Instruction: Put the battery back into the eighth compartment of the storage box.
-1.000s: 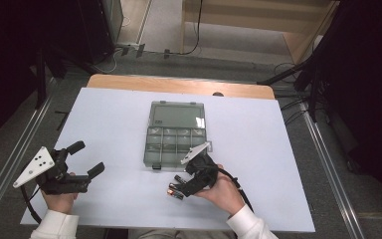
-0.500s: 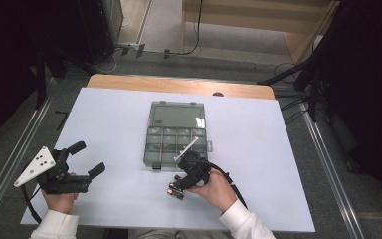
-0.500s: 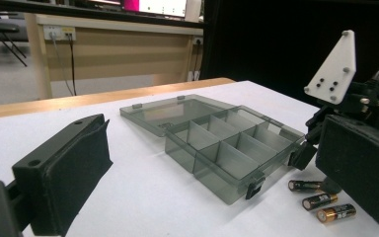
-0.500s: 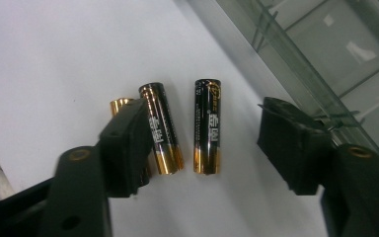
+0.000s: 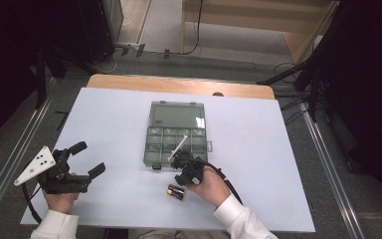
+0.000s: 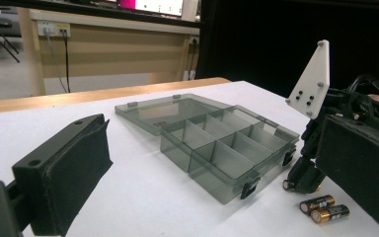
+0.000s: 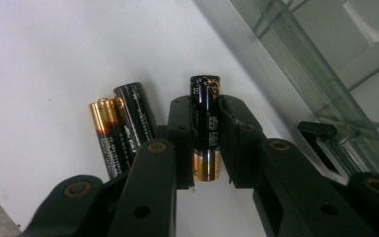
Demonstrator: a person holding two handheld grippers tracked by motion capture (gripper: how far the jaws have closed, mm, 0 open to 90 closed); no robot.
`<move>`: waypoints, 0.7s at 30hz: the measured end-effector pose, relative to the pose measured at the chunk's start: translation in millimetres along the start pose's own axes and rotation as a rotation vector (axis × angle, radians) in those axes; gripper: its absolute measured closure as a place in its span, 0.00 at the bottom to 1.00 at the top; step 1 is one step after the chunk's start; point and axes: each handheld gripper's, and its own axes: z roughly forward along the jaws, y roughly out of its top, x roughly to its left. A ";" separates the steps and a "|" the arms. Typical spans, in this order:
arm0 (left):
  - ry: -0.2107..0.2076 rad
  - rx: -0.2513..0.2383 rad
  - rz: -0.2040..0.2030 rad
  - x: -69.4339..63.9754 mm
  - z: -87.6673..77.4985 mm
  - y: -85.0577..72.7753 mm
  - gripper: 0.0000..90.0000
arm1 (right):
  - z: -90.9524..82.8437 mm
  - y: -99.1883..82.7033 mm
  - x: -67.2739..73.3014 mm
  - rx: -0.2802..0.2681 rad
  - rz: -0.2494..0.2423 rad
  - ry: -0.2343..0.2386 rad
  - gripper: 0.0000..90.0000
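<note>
Moved since earlier: right gripper (image 5: 182, 169) has slid a little across the table toward the organizer box (image 5: 175, 133) front edge, and its jaws have just been closing, with a battery between them.

High view: right gripper sits just in front of the box's near wall; two loose batteries (image 5: 176, 191) lie on the table (image 5: 104, 124) beside the hand. Left gripper (image 5: 82, 160) rests well apart at the left, jaws spread, holding nothing.

Left gripper view: box open, lid flat behind, compartments look bare; loose batteries (image 6: 324, 209) lie near the right gripper (image 6: 303, 180), whose tips point down at the table.

Right gripper view: jaws clamped on the held battery (image 7: 206, 128), its long axis running along the jaws, gold end toward the hand.

Key relation: box lies just beyond the right gripper, by far the nearer hand.
</note>
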 end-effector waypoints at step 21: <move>0.001 -0.007 -0.008 0.1 -0.2 -0.4 0.00 | -36.1 -13.6 -7.5 -0.206 0.078 0.085 0.87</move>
